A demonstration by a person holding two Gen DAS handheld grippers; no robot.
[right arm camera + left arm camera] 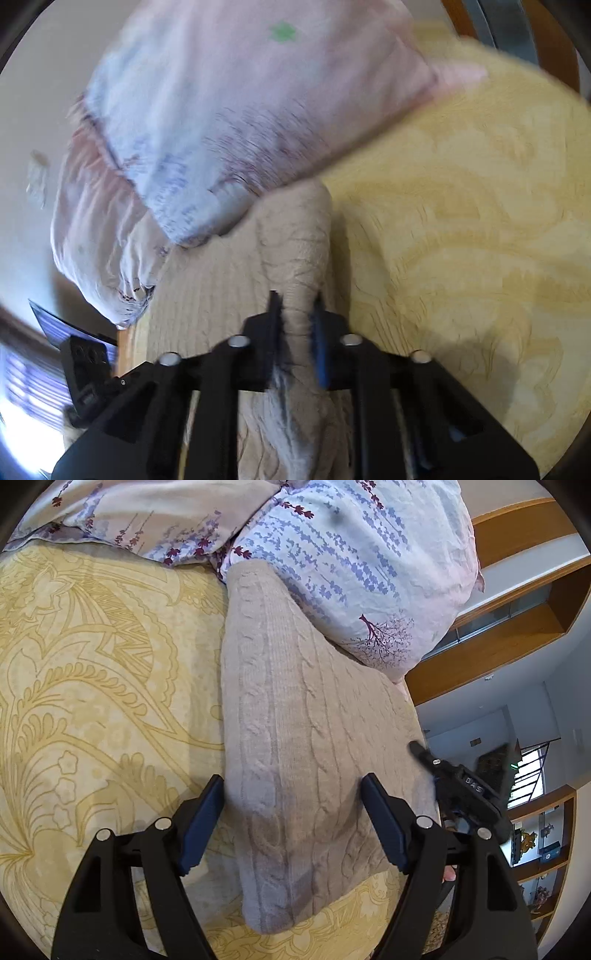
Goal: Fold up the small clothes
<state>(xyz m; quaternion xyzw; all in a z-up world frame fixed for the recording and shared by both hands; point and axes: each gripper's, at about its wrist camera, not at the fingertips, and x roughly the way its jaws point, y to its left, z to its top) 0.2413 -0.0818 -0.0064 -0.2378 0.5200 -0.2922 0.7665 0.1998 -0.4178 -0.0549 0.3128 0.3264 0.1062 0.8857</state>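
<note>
So the whole thing hinges on how the beige cable-knit sweater (295, 738) lies: it's a long folded strip on the bed (92, 701), running straight away from the left claw (291, 823), with its far end tucked up against the floral pillow (351, 572). Its long axis is pretty much in line with the claw's fingers, so any fold is going to go along that line, near end toward far end or the reverse.

The left claw is spread wide and grasping nothing. The near part of the sweater sits right between its fingers, one finger close to the strip's left edge, the other over the knit, hovering as far as I can tell.

The right claw (297, 332) is the one actually doing work. It's clenched on a bunched ridge of the sweater (295, 258), the fabric pinched up between the two fingers and running forward from it toward the pillow (240, 110). That view is blurry, so I can't say which edge it has.

My guess: the right one is mid-fold and the left is nearer the sweater's free end.
</note>
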